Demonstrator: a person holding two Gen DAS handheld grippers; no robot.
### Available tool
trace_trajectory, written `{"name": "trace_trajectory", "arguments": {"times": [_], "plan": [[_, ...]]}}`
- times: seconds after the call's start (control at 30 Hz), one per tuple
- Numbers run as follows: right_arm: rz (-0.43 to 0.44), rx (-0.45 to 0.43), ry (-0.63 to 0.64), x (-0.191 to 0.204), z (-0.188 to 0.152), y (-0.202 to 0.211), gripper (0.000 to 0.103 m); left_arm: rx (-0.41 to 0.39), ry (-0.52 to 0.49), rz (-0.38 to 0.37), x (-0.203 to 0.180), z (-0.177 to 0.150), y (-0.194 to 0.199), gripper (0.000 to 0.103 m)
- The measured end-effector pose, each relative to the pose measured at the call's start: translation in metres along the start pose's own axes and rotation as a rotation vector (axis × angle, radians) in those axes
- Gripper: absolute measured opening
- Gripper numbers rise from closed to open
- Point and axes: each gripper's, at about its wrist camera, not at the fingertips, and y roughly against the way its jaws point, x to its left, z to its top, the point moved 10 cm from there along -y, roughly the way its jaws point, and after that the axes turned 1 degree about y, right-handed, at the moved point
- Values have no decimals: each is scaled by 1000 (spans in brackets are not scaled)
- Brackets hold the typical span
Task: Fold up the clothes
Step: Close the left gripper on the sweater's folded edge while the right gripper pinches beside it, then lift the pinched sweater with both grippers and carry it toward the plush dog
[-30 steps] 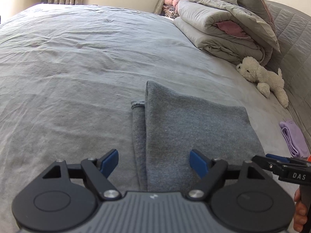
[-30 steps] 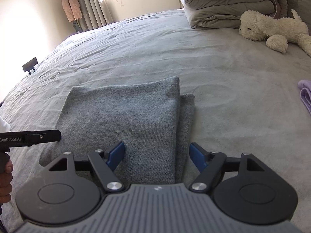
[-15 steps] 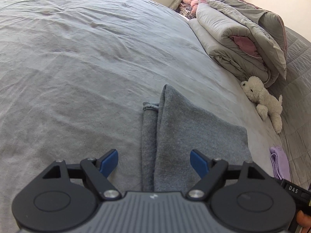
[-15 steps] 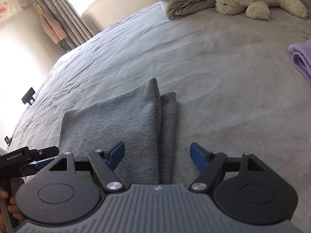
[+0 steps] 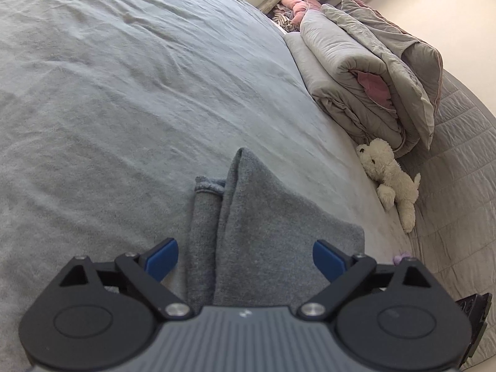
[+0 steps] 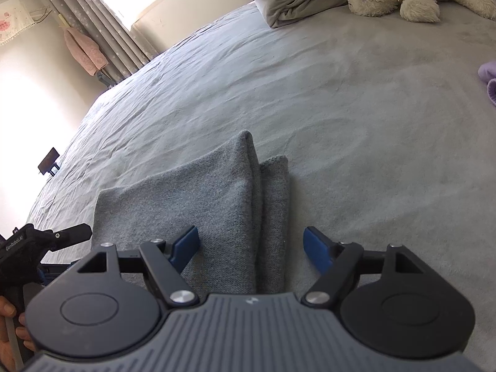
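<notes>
A grey knitted garment (image 5: 263,235) lies folded flat on the grey bed sheet (image 5: 108,99), its left edge stacked in layers with a hemmed strip (image 5: 204,217) sticking out. My left gripper (image 5: 245,259) hovers over that left edge; its jaws are opening, the blue pads (image 5: 161,257) straddle the cloth without pressing it. In the right wrist view the same garment (image 6: 192,204) shows its right edge in doubled layers. My right gripper (image 6: 251,246) stands open above that edge, pads apart on either side. The left gripper's body (image 6: 40,241) shows at the far left.
A folded grey duvet (image 5: 365,71) and pillow lie at the head of the bed. A white plush dog (image 5: 390,179) rests beside it. A purple cloth (image 6: 489,83) sits at the right. Curtains (image 6: 99,31) and a hanging pink garment stand beyond the bed's far side.
Both grippers have rolled and shifted, tilting each view. The left gripper's pads stand wider apart than before. The garment lies unmoved.
</notes>
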Motion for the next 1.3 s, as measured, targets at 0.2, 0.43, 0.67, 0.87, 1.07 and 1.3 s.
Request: {"name": "trace_trajectory", "arguments": {"times": [0.2, 0.43, 0.67, 0.87, 1.07, 1.3], "plan": [[-4, -16, 20, 4, 2, -10, 79, -5, -4, -22, -5, -2, -5, 94], [4, -24, 24, 7, 3, -12, 78, -12, -2, 32, 3, 1, -5, 62], [22, -33, -2, 8, 5, -12, 74, -6, 57, 18, 13, 6, 0, 56], [49, -39, -25, 8, 7, -14, 74, -3, 38, 18, 10, 4, -1, 56], [52, -44, -3, 10, 8, -18, 71, -20, 14, 22, 8, 2, -3, 51], [17, -94, 52, 16, 13, -11, 36, -32, -22, 19, 1, 0, -3, 21]]}}
